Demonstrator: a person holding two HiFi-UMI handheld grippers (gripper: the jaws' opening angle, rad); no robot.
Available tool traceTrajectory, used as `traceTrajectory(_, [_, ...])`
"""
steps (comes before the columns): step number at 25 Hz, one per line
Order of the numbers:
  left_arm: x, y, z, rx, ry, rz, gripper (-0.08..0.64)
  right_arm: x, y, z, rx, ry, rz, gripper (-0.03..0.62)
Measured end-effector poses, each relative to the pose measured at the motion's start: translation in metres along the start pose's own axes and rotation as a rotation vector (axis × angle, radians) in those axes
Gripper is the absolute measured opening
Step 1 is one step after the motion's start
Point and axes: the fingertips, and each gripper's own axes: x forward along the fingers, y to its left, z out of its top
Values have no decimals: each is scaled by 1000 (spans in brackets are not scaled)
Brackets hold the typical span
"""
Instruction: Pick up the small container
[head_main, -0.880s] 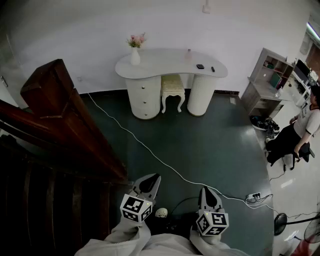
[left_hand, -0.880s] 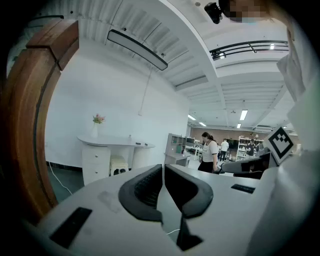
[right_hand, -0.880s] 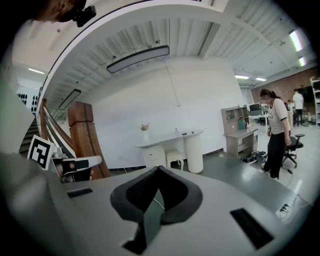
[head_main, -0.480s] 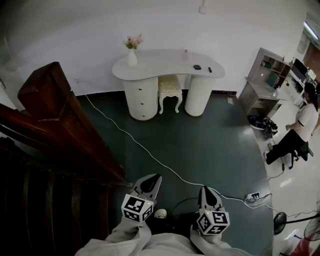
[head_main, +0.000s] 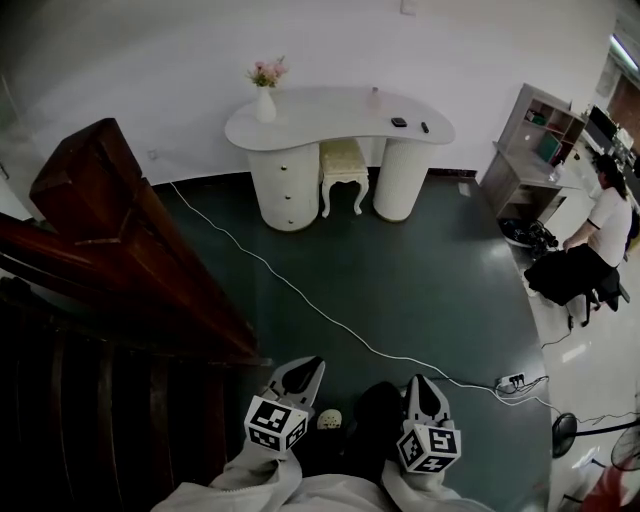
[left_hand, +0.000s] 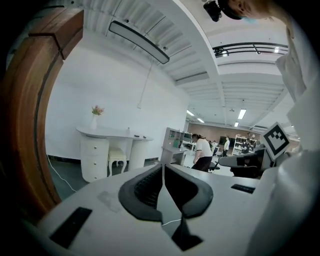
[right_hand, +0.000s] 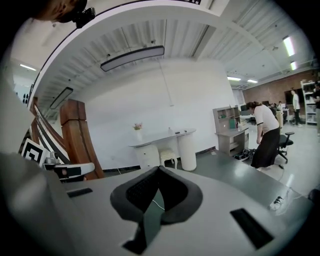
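Two changes stand out from half a second ago. A dark rounded shape (head_main: 375, 412) now shows low between your claws, and both claws sit slightly lower in the head view. The person in a white top (head_main: 598, 230) at the right edge has also shifted and now bends toward the grey shelf unit (head_main: 530, 150).

You hold both hands close to your body, side by side and apart, pale sleeves showing at the bottom edge. Each gripper points ahead into the room and tips a little downward, its marker cube facing up.

Your white left claw with black pads (head_main: 306, 366) (left_hand: 162, 167) is fully closed. Its pads meet at the tips and hold nothing. Your white right claw with black pads (head_main: 420, 383) (right_hand: 159, 169) is closed the same way and is also empty.

The small dark container (head_main: 399, 122), too tiny to make out clearly, lies on the white kidney-shaped worktop (head_main: 330, 112) against the far wall. It sits toward the worktop's right end, well apart from the white vase of pink flowers (head_main: 266, 92) at the left end. It is far ahead of both claws, across the dark green floor (head_main: 430, 270), where a white cable (head_main: 300, 300) runs. A dark wooden stair rail (head_main: 120, 230) rises on your left.
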Motion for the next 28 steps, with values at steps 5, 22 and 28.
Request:
traceTrajectory(5, [-6, 4, 2, -9, -2, 2, 26, 3, 1, 1, 10, 11, -10, 49])
traceTrajectory(22, [68, 71, 32, 20, -27, 96, 26, 113, -4, 31, 10, 34, 76, 49])
traceTrajectory(28, [135, 108, 58, 13, -25, 130, 26, 191, -28, 67, -2, 52, 99, 49])
